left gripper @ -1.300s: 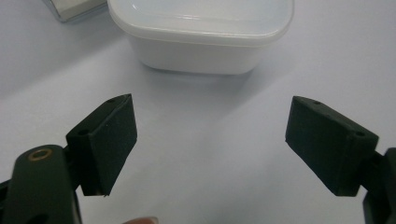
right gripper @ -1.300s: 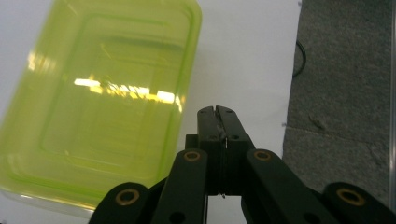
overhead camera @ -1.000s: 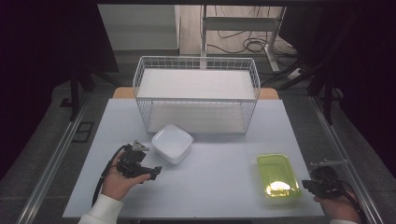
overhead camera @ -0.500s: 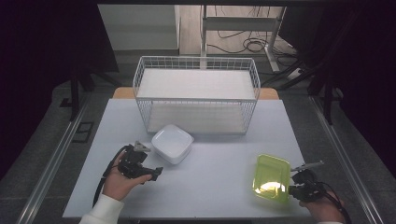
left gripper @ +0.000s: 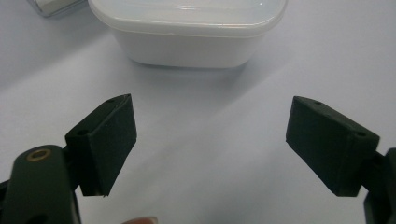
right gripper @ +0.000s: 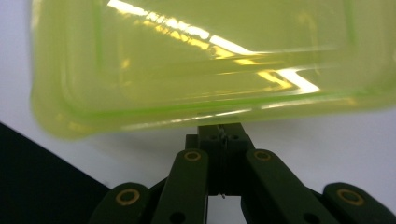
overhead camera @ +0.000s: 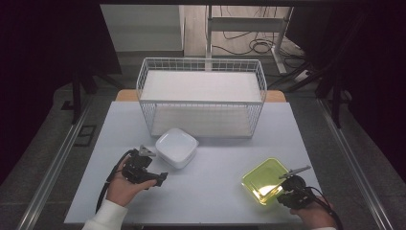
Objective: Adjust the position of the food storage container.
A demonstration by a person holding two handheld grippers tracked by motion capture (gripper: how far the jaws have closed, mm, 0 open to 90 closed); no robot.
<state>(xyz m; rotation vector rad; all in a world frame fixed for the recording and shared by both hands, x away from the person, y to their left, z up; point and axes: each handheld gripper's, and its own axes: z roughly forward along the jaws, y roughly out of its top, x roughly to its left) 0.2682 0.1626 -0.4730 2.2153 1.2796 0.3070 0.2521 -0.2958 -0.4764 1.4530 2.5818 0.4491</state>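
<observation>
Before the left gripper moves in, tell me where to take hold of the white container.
Take the white container by its near rim, coming from the left gripper's side. Its overhanging lip probably gives the open jaws an edge to pinch; the tapered wall below looks smooth.

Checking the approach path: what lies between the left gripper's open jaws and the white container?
Only bare table separates the left gripper from the white container, as the left gripper view shows.

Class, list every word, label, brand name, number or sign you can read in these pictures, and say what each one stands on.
None can be read: the white container, the yellow-green lid, the wire basket and the table bear no legible print, and both grippers' black jaws are unmarked.
</observation>
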